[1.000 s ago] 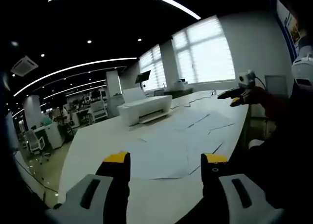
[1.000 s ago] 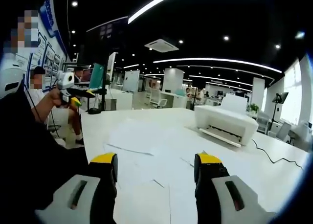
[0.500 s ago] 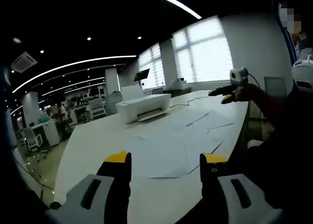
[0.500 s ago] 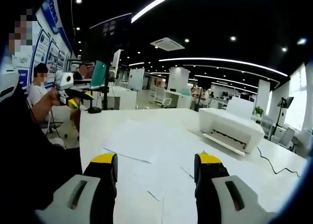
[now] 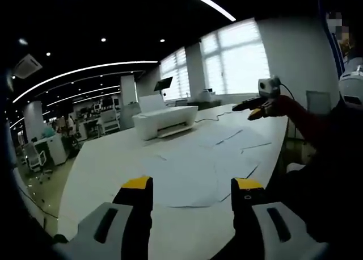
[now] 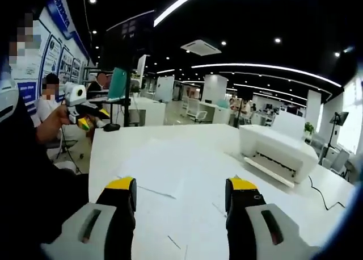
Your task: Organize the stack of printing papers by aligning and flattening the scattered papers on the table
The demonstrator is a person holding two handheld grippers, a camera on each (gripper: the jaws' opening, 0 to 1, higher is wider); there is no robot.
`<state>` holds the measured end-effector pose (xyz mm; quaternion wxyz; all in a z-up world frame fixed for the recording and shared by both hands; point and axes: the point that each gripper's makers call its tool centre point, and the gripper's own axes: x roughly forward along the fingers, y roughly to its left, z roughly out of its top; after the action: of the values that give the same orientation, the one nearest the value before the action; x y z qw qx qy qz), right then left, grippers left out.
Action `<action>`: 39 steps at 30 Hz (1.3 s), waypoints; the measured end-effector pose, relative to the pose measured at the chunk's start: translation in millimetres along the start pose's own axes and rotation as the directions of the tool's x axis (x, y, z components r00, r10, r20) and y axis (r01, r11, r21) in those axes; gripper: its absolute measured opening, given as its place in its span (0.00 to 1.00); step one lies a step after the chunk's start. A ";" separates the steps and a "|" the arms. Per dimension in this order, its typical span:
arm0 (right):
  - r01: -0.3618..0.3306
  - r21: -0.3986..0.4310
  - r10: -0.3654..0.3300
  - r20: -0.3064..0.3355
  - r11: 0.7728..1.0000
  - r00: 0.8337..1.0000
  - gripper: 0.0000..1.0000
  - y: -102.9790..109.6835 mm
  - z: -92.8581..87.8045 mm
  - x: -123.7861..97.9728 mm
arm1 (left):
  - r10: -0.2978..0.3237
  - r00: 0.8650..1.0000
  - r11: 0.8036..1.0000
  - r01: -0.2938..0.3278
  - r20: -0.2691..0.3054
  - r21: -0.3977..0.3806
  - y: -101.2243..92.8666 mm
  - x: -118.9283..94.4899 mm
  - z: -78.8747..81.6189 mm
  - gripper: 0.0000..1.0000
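Both grippers held above the table, jaws apart and empty.

In the left gripper view we see our left gripper [image 5: 191, 186] with its yellow-tipped jaws spread wide and nothing between them; the scattered papers [image 5: 199, 166] lie flat and overlapping on the white table [image 5: 102, 163], ahead of the jaws, with a white printer [image 5: 164, 121] standing beyond them. Our right gripper [image 5: 255, 104] hangs in the air over the far edge. In the right gripper view its jaws likewise stand wide and hold nothing, above the papers [image 6: 170, 169].
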<state>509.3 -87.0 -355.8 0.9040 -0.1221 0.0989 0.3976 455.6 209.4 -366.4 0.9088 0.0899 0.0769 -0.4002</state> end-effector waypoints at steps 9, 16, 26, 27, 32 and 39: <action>-0.043 -0.016 0.043 -0.035 0.999 0.998 0.60 -0.4 3.4 30.2 | -0.011 1.000 1.000 0.010 -0.009 -0.021 7.5 8.8 -6.4 0.60; -0.070 -0.039 0.068 -0.056 0.997 0.996 0.60 -3.1 12.8 55.2 | -0.017 1.000 0.999 0.017 -0.007 -0.042 14.1 10.1 -12.3 0.60; -0.097 -0.053 0.092 -0.077 0.994 0.993 0.60 -5.7 20.4 83.5 | -0.020 1.000 0.998 0.020 0.002 -0.062 25.1 13.4 -15.7 0.60; -0.098 -0.052 0.094 -0.079 0.994 0.992 0.60 -6.4 20.0 85.8 | -0.020 1.000 0.998 0.020 0.000 -0.061 25.8 14.1 -16.2 0.60; -0.108 -0.045 0.103 -0.094 0.993 0.990 0.59 -8.6 16.7 95.9 | -0.032 0.999 0.997 0.031 -0.006 -0.064 26.4 17.1 -18.5 0.60; -0.131 -0.043 0.127 -0.100 0.990 0.987 0.59 -9.2 21.3 114.8 | -0.032 0.999 0.997 0.031 -0.013 -0.076 33.2 20.4 -21.1 0.60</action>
<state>594.1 -6.9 -365.9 0.8673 -0.1568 0.1405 0.4511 492.4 221.6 -387.9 0.9046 0.0569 0.1002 -0.4104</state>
